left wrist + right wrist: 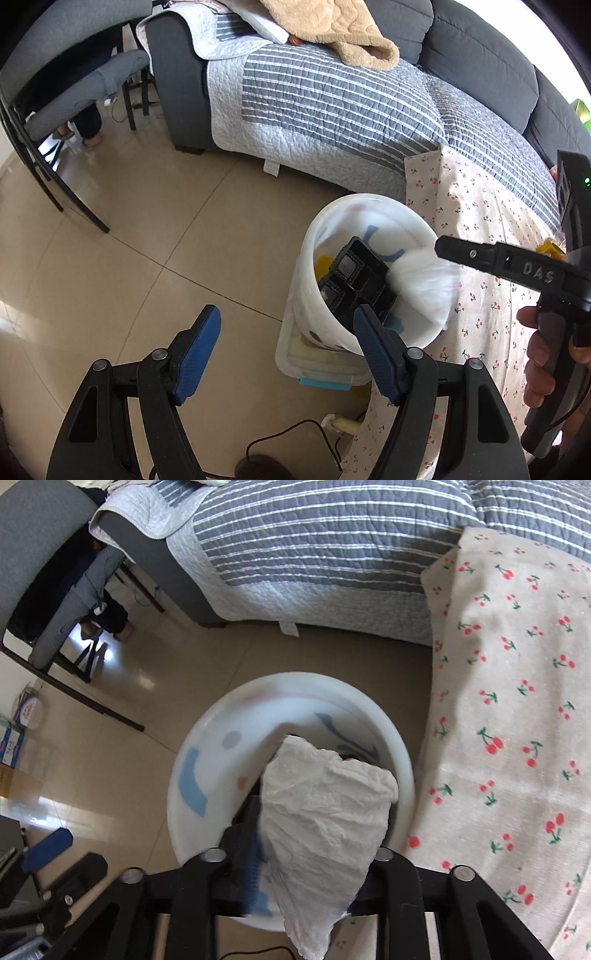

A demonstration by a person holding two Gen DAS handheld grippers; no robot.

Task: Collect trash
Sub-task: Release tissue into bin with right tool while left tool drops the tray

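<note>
Your right gripper point(310, 871) is clamped on a crumpled white tissue point(325, 812), low centre of frame, right over the white bin point(184, 760). Your left gripper point(286, 354) is spread wide w/ nothing in it, beside bin, black tray point(358, 280) inside.

Only legible text: raised "DAS" on side of right gripper point(439, 246) arm, just behind its fingers. Boxes point(11, 738) far left: print unreadable.
</note>
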